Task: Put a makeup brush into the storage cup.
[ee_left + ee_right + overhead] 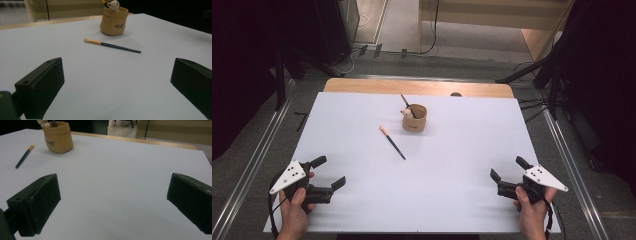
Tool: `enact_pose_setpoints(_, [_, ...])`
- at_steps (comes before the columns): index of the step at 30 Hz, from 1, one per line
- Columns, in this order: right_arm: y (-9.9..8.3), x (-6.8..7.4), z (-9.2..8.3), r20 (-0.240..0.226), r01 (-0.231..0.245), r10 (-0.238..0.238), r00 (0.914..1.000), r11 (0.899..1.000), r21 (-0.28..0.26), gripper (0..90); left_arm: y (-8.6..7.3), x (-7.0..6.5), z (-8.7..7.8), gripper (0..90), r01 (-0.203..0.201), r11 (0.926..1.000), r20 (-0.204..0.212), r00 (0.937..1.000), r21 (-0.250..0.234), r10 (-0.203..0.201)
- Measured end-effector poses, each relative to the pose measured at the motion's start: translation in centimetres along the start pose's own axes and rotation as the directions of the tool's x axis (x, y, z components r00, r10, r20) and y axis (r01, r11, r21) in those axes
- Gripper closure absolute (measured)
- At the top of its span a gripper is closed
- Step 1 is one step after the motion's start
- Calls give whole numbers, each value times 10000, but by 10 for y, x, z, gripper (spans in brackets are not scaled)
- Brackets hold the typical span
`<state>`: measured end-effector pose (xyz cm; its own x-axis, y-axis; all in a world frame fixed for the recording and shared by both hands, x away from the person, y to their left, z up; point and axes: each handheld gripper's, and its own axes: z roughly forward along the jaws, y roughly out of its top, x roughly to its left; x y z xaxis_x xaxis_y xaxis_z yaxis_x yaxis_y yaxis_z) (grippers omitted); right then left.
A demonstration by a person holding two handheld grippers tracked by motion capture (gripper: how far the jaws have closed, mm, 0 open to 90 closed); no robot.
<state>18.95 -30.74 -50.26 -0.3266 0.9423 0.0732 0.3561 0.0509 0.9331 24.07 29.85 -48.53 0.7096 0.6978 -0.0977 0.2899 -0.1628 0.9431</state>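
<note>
A tan pouch-shaped holder (414, 118) (113, 21) (58, 137) stands upright near the middle back of the white table sheet (452, 170). One brush (405, 103) sticks out of it beside a small white bear figure (407, 113) (114, 5). A second brush (392, 142) (112, 45) (24, 156) with a dark handle and pale tip lies flat just left of the holder. My left gripper (331, 171) (117, 85) rests open at the front left, nothing between its jaws. My right gripper (508, 168) (112, 202) is open at the front right, also holding nothing.
The wooden table edge (417, 87) shows beyond the white sheet. Metal rails (257, 150) run along both sides of the table. Cables (532, 105) and dark stands sit on the floor at the back and right.
</note>
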Motion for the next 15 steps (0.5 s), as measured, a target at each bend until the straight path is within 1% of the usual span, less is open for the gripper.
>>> enact_pose_setpoints(3, [-3,-3,-5,-30,-33,33,10000,10000,-10,0,0,1,-1,0,-8,10000,-35,10000,-16,8])
enact_pose_setpoints(8, [-8,-8,-9,24,-29,28,10000,9999,153,0,0,1,-1,0,-10,10000,-35,10000,-25,9])
enact_pose_setpoints(15, [-5,-4,-9,-97,-90,90,9999,10000,2,0,1,0,0,0,25,10000,-5,10000,-14,-25])
